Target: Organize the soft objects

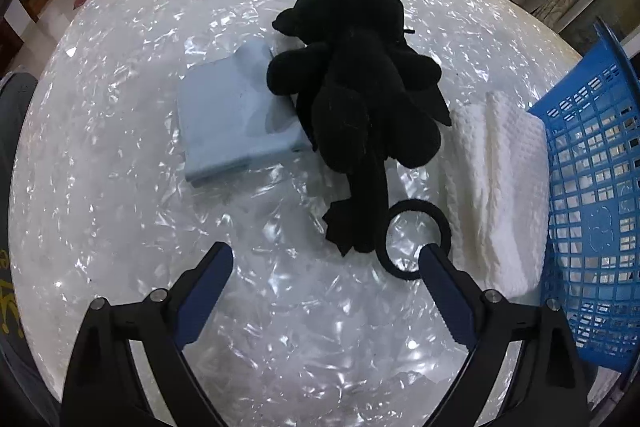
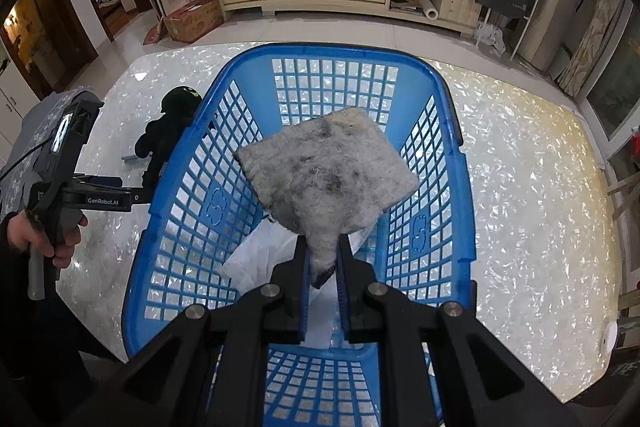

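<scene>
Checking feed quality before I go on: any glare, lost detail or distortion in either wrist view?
Left wrist view: specular glints speckle the glossy table; the black plush toy reads as a near-featureless silhouette; fisheye bends the table's far edge. Right wrist view: sharp on the grey felt pad and blue basket; edges vignette dark, basket rim bows.

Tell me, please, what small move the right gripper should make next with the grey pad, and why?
Probably open the right gripper and let go. It is shut on one corner of the grey felt pad, which hangs over the inside of the blue basket, above a white item already in it, so the pad should drop inside.
</scene>
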A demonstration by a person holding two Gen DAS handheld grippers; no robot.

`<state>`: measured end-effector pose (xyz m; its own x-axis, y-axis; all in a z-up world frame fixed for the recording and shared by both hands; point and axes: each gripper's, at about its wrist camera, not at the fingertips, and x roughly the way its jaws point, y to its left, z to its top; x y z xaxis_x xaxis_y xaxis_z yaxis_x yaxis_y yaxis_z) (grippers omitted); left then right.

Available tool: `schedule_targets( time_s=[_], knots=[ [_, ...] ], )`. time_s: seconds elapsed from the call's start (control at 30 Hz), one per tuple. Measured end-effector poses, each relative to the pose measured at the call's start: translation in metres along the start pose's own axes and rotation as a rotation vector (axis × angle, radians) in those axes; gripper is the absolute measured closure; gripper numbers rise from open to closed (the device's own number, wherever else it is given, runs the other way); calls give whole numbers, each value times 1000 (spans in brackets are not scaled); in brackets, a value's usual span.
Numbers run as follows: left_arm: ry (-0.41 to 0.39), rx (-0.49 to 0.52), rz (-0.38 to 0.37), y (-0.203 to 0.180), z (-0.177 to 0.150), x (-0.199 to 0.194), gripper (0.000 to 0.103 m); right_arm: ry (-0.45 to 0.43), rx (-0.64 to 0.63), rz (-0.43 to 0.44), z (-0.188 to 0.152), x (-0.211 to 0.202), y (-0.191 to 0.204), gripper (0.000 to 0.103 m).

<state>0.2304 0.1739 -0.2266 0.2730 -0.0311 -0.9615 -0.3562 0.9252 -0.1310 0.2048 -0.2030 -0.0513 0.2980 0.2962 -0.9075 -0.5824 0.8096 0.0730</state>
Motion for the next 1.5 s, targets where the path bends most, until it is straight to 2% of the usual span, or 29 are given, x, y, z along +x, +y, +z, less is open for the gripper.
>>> schedule_targets(
  time_s=[0.23,0.47,0.77,0.8,0.87,1.0,1.07,1.23,1.37,1.5],
  knots=[
    [14,24,34,-9,14,12,19,73,36,13,8,18,-8,92],
    [21,83,113,-34,9,21,24,89,40,33,13,24,-7,89],
    [56,85,110,-45,0,14,47,79,43,29,10,24,-6,80],
    [59,87,109,-44,-4,13,50,80,45,27,9,23,-7,78],
    [59,91,106,-44,-7,11,57,76,47,21,7,21,-7,66],
    [68,106,103,-46,-15,8,69,64,47,14,3,13,-7,64],
    [74,113,101,-46,-21,5,75,63,49,11,1,9,-8,60],
    [79,128,93,-50,-37,2,85,49,51,-3,-4,-1,-9,56],
    [80,147,74,-52,-62,-7,99,39,53,-2,-5,-9,-8,54],
    [76,148,50,-53,-74,-14,99,24,59,-8,-8,-17,-9,42]
  ],
)
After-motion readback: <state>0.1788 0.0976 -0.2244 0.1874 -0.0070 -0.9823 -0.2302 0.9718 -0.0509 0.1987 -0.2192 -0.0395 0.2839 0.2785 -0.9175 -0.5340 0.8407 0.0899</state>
